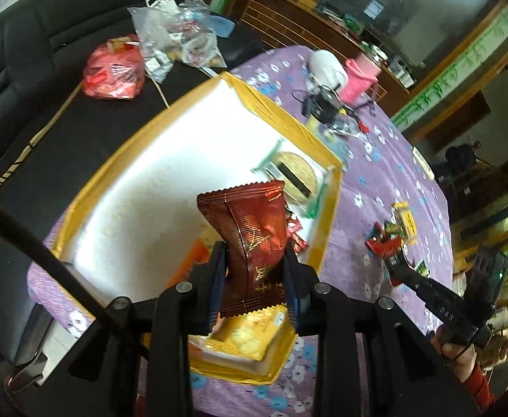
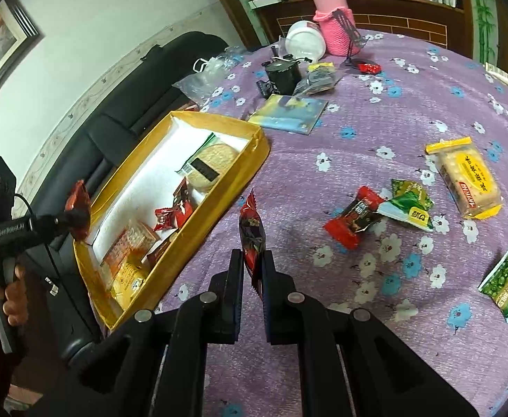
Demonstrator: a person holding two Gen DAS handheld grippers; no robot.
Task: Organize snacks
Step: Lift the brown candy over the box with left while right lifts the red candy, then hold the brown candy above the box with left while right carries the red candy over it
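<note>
The left gripper (image 1: 254,260) has its jaws pressed on a dark red snack packet (image 1: 250,239), pinching it at the waist so that the crimped top stands up above the fingers. It hangs over the near end of the yellow box (image 1: 181,104), above a yellow cracker packet (image 1: 250,333) that lies inside the box. The right gripper (image 2: 253,260) has its jaws drawn almost together on a thin red and black snack packet (image 2: 252,232), gripped edge-on and pointing upward, just beside the box's long side and over the purple flowered tablecloth (image 2: 393,111).

Inside the box, on its white floor, lie a round cracker in a clear wrapper (image 2: 212,165) near the far end, two small red sweets (image 2: 172,213) about the middle, and orange and yellow packets (image 2: 129,246) at the near end.

On the cloth beyond the box from the right gripper lie a red and black sweet (image 2: 354,217) touching a green packet (image 2: 410,205), a long yellow biscuit packet (image 2: 469,177) farther out, and another green packet (image 2: 504,285) well apart from the box. Past the box's far end are a blue and yellow booklet (image 2: 288,113), a black device (image 2: 283,73), a white bowl (image 2: 304,43) and a pink knitted bottle cover (image 2: 337,31). A black sofa (image 1: 63,34) on the box's other side holds a red bag (image 1: 113,69) and clear plastic bags (image 1: 174,38).
</note>
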